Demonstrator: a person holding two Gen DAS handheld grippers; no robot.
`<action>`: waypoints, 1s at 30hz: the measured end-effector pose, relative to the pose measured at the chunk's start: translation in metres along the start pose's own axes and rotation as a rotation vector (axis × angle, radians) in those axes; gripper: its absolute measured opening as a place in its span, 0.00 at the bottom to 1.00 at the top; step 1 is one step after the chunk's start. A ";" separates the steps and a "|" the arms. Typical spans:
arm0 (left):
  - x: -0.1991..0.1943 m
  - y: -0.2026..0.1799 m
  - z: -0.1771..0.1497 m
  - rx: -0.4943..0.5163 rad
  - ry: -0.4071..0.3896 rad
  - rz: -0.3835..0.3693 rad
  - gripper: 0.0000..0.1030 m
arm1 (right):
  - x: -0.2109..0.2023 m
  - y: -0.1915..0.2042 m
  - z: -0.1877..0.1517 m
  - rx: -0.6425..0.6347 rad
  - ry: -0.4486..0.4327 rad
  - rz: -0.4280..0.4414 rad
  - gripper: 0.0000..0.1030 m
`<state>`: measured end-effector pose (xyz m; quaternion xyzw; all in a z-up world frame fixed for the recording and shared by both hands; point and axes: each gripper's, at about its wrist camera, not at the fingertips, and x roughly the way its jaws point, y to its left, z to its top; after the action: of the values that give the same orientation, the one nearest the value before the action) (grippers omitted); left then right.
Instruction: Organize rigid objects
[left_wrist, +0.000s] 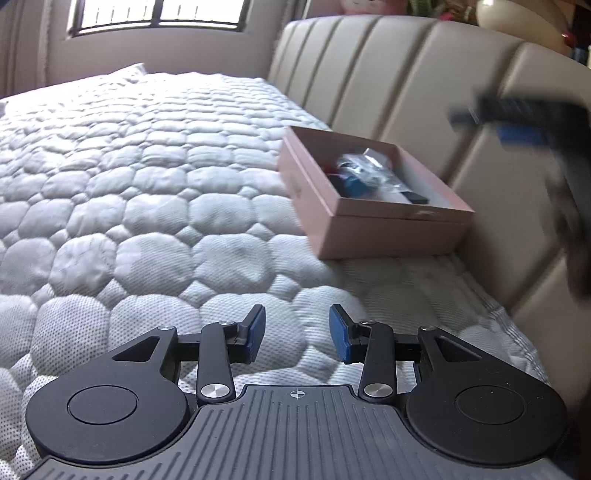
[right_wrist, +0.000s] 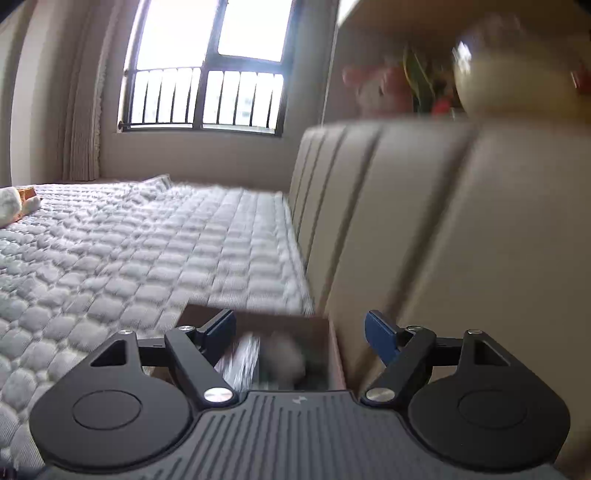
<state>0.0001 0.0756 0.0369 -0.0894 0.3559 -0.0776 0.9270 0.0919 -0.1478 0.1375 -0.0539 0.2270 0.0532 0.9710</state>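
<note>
An open pink cardboard box (left_wrist: 369, 229) lies on the quilted mattress against the padded headboard. Inside it are a blue item (left_wrist: 352, 184), a clear plastic packet (left_wrist: 364, 164) and a black piece (left_wrist: 417, 199). My left gripper (left_wrist: 297, 332) hovers low over the mattress in front of the box, open, with nothing between its blue pads. In the left wrist view, the right gripper (left_wrist: 517, 118) shows as a dark blur above and right of the box. In its own view my right gripper (right_wrist: 301, 328) stands open above the box (right_wrist: 336, 354), whose contents (right_wrist: 280, 354) are blurred.
The beige ribbed headboard (left_wrist: 424, 74) runs along the right side. The white quilted mattress (left_wrist: 147, 184) stretches left and far toward a barred window (right_wrist: 207, 96). A soft toy (right_wrist: 14, 206) lies at the mattress's far left. A cream rounded object (right_wrist: 517, 74) sits above the headboard.
</note>
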 end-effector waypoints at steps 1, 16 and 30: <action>0.001 0.000 -0.001 0.004 -0.004 0.012 0.40 | -0.002 -0.004 -0.013 0.018 0.023 0.009 0.77; 0.032 -0.048 -0.038 0.058 -0.070 0.092 0.44 | 0.010 -0.009 -0.164 0.091 0.252 0.105 0.83; 0.042 -0.061 -0.035 0.109 -0.081 0.159 0.45 | 0.018 0.003 -0.164 0.064 0.227 0.088 1.00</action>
<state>0.0023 0.0034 -0.0024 -0.0133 0.3192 -0.0191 0.9474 0.0363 -0.1644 -0.0167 -0.0187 0.3391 0.0822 0.9370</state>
